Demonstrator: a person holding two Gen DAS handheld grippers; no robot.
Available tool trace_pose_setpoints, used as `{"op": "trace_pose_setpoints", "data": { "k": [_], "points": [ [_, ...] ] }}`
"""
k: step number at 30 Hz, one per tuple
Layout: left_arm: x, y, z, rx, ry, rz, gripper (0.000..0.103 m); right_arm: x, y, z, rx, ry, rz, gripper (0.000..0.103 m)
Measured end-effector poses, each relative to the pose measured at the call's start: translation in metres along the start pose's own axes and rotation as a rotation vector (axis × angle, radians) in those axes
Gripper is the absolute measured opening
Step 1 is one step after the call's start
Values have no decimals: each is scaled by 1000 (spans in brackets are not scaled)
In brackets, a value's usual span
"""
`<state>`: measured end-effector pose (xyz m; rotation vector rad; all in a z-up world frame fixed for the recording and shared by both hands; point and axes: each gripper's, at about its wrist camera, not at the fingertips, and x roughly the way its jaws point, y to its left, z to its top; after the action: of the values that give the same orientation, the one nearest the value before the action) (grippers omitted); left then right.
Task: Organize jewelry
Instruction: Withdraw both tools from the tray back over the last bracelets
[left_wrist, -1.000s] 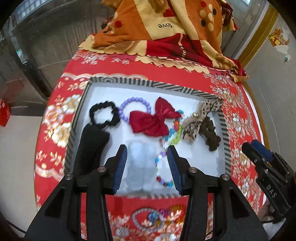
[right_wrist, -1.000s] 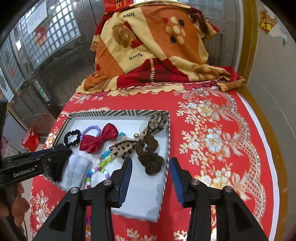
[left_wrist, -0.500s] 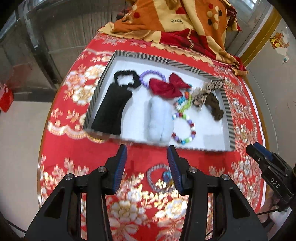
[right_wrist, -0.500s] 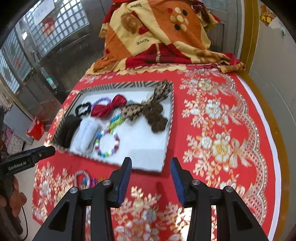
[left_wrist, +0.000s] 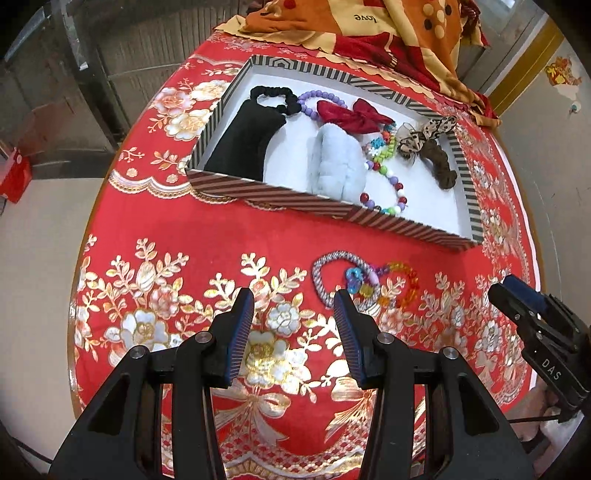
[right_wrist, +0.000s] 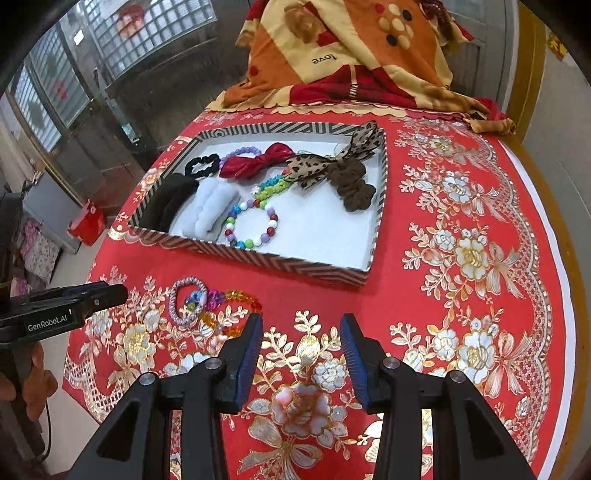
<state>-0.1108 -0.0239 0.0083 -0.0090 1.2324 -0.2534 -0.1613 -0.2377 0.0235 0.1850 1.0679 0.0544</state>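
Note:
A striped tray (left_wrist: 325, 206) (right_wrist: 258, 254) with a white floor holds a black pouch (left_wrist: 243, 142), a pale blue roll (left_wrist: 338, 164), a black scrunchie, a purple bead bracelet, a red bow (right_wrist: 256, 160), a multicolour bead bracelet (right_wrist: 251, 225), a leopard bow and a brown scrunchie (right_wrist: 351, 184). On the red cloth in front of the tray lie a silver-grey woven bracelet (left_wrist: 325, 275) (right_wrist: 184, 299) and colourful bead bracelets (left_wrist: 391, 282) (right_wrist: 225, 306). My left gripper (left_wrist: 293, 308) is open and empty, just near of them. My right gripper (right_wrist: 301, 332) is open and empty, to their right.
The round table has a red cloth with gold flowers (right_wrist: 461, 258). A folded orange and red blanket (right_wrist: 351, 59) lies at the far edge behind the tray. The table rim runs close on the left (left_wrist: 79, 295) and right (right_wrist: 561, 258).
Both grippers have pulled back from over the tray toward the near side of the table. The loose bracelets in front of the tray have come into view.

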Motion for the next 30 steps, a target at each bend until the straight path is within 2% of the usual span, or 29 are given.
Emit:
{"op": "trace_pose_setpoints", "data": {
  "k": [10, 30],
  "points": [
    [2, -3, -9, 14, 11, 15, 44, 2, 9, -8, -18, 23, 3, 41],
    [15, 5, -4, 14, 41, 39, 44, 21, 25, -6, -50, 68, 1, 41]
  ]
}}
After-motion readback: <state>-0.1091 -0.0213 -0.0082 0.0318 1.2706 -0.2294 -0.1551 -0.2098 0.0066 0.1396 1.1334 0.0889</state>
